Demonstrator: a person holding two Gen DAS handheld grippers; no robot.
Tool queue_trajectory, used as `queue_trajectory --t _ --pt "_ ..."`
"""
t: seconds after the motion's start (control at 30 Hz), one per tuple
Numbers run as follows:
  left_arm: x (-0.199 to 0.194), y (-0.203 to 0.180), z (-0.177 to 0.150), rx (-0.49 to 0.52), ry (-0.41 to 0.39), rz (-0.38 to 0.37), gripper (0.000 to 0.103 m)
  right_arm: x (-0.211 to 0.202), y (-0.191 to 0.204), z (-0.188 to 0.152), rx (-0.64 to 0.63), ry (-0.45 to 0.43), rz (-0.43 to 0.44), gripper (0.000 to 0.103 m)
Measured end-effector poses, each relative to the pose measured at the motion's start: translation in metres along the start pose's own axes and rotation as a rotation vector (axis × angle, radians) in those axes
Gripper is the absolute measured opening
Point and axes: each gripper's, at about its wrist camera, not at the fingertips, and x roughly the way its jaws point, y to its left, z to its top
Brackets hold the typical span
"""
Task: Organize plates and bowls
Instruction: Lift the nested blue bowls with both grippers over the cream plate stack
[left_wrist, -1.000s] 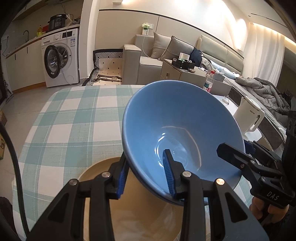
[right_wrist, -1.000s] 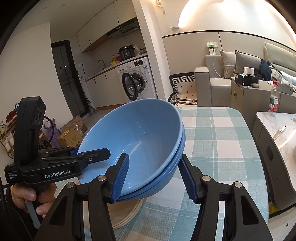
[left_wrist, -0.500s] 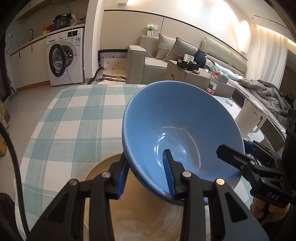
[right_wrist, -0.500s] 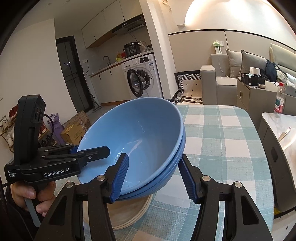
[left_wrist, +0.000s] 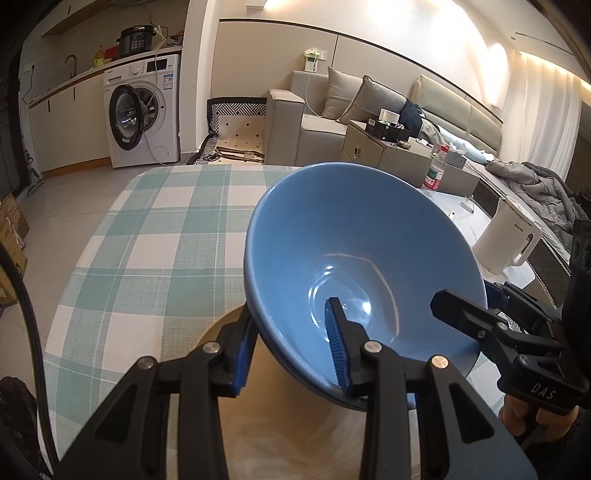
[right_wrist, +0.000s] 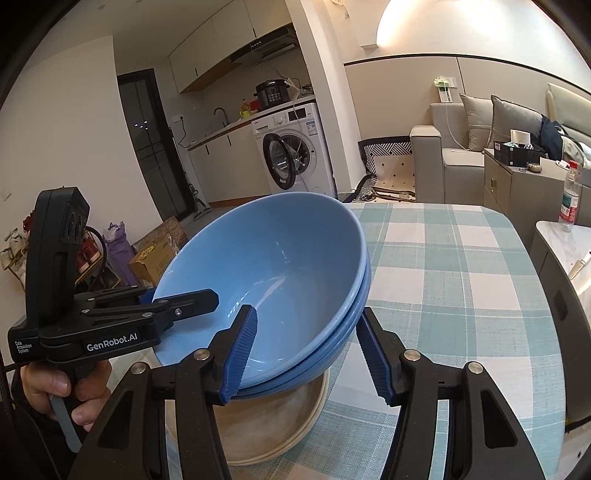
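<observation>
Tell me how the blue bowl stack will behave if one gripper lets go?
The glossy blue bowl stack looks slippery, so the loosely nested bowls may slide apart. Already tilted, it would probably tip toward the beige plate. It looks ceramic: stiff, weighty, chip-prone.

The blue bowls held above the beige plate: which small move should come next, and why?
Probably lower them straight down. The stacked blue bowls, tilted, are clamped at opposite rims by the left tool and right tool, above the beige plate on the table.
</observation>
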Motion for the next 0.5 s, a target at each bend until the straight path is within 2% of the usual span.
queue_trajectory --t 0.5 --pt "-0.004 0.015 -0.009 -0.016 0.006 0.027 0.034 0.013 0.016 -0.003 -0.010 0.010 0.015 0.057"
